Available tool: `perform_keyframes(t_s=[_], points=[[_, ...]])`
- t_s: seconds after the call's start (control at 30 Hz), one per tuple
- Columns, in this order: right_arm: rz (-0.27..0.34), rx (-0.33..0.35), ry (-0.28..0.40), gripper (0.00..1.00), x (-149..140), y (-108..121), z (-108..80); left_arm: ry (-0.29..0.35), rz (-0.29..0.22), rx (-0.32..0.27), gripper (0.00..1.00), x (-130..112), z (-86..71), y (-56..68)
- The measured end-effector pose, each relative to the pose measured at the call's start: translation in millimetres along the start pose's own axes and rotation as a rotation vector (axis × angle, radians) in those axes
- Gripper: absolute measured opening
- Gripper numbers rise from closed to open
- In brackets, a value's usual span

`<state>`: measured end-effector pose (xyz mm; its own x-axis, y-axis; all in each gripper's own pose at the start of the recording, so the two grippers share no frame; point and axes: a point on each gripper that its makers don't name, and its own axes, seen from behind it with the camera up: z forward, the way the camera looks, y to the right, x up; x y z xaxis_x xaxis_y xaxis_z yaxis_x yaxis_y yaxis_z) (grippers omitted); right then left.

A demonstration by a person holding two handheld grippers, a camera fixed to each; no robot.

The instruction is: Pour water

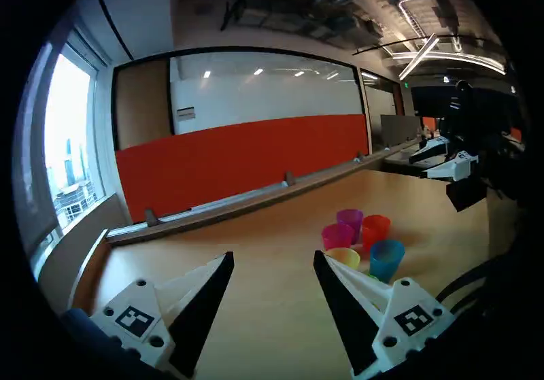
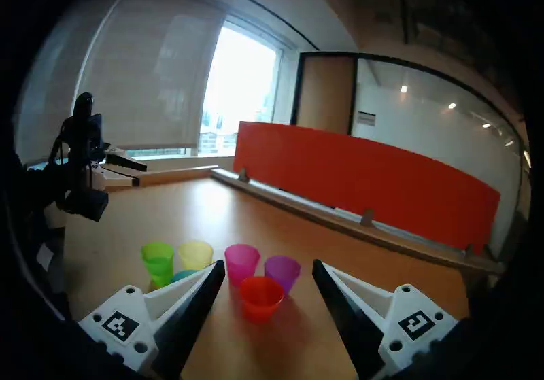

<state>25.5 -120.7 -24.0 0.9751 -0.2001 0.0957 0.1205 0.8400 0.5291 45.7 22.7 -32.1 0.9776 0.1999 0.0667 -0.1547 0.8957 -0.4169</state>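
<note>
Several small coloured plastic cups stand clustered on the wooden table (image 1: 272, 312). In the left gripper view they sit right of my open left gripper (image 1: 274, 256): purple cup (image 1: 350, 218), orange-red cup (image 1: 375, 229), pink cup (image 1: 337, 235), yellow cup (image 1: 343, 256), blue cup (image 1: 386, 257). The right gripper (image 1: 445, 160) hovers farther off at the right edge. In the right gripper view my open right gripper (image 2: 268, 264) hangs just before the cluster: green cup (image 2: 158, 259), yellow cup (image 2: 195, 253), pink cup (image 2: 242, 261), purple cup (image 2: 282, 271), red cup (image 2: 262, 296). A blue cup (image 2: 181, 275) is half hidden by one finger. Nothing is held.
An orange partition (image 1: 238, 159) with a low rail runs along the table's far edge. A bright window (image 2: 238, 94) lies beyond the table's end. The left gripper (image 2: 119, 166) and its dark camera mount show at the far left of the right gripper view. Bare tabletop surrounds the cups.
</note>
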Motion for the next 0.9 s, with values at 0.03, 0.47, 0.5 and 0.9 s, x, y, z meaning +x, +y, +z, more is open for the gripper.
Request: perform_keyframes(t_s=[0.03, 0.47, 0.5, 0.9], points=[[0.003, -0.022, 0.012, 1.00, 2, 5, -0.9, 0.010, -0.002, 0.014, 0.86, 2, -0.6, -1.8], [0.020, -0.283, 0.135, 1.00, 27, 57, -20.8, 0.080, -0.005, 0.142, 0.86, 9, 1.1, -6.2], [0.027, -0.305, 0.144, 1.00, 28, 62, -23.2, 0.085, -0.008, 0.151, 0.86, 9, 1.3, -6.3], [0.132, -0.496, 0.239, 1.00, 30, 103, -49.8, 0.173, -0.072, 0.255, 0.86, 28, 3.7, -8.5]])
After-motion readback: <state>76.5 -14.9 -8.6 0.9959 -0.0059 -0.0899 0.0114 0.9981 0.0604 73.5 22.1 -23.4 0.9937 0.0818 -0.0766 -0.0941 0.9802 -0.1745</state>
